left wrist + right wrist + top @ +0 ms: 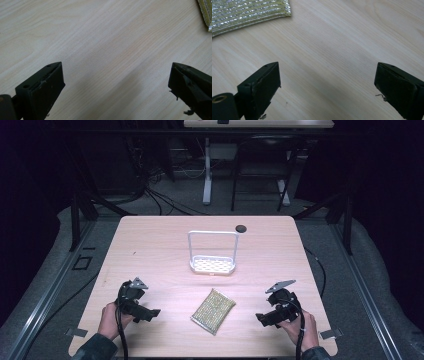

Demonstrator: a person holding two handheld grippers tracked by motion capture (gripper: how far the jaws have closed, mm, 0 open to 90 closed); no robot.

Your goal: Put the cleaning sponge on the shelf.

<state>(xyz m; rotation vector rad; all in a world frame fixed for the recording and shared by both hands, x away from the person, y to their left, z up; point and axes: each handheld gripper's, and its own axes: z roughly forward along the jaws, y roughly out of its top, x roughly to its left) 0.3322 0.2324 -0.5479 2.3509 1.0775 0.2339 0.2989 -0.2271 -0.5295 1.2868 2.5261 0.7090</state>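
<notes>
I hold the left gripper [150, 312] and right gripper [261, 317] near the table's front edge, jaws wide apart, gripping nothing.

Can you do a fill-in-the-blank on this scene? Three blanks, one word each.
1. The gold scouring pad lies flat on the table, between the ____ tools.
2. The white rack stands ____ the pad, farther from the person.
3. The left tool and the right tool both have jaws that are ____, with nothing between them.

Missing words: two; behind; open

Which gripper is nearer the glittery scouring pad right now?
Left, narrowly. The left gripper sits off the scouring pad's left side, the right gripper off its right side; both open, neither touching it.
</notes>
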